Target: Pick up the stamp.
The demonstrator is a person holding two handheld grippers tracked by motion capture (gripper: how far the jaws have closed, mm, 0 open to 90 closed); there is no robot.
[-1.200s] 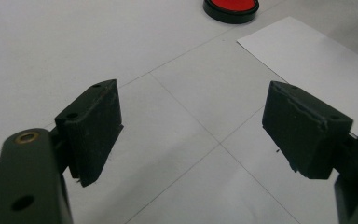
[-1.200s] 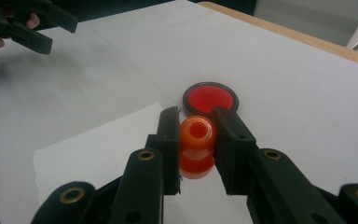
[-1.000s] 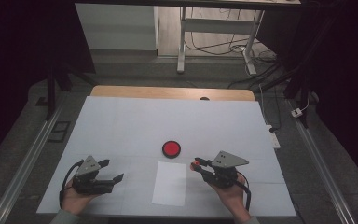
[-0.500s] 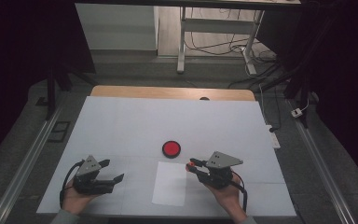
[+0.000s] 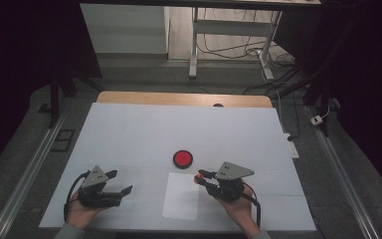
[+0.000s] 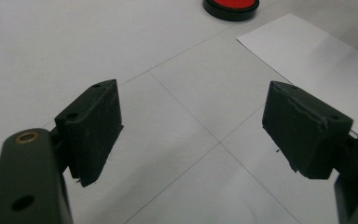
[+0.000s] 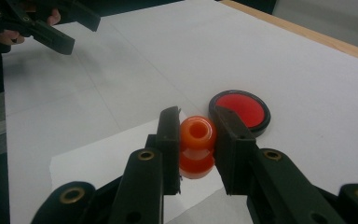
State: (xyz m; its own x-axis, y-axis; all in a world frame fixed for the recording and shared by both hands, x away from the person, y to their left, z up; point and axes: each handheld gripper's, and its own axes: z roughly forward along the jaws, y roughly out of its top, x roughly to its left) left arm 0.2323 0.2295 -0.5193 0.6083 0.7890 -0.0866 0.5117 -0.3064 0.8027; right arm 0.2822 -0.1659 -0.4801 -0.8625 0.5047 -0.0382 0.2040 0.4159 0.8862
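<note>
Two black hand-held grippers, each with a trailing cable

The left gripper (image 5: 122,182) and right gripper (image 5: 199,176) are matte black, each topped by a grey three-cornered plate (image 5: 234,171) with small dark dots. Brass-coloured rivets sit in the jaw arms behind the blocky, scuffed black pads (image 6: 308,127) (the edges look worn). A black cable (image 5: 255,207) loops from each body beside the plate. A grey sleeve cuff (image 5: 69,232) shows at the left hand (image 5: 82,211), below its plate.
</note>
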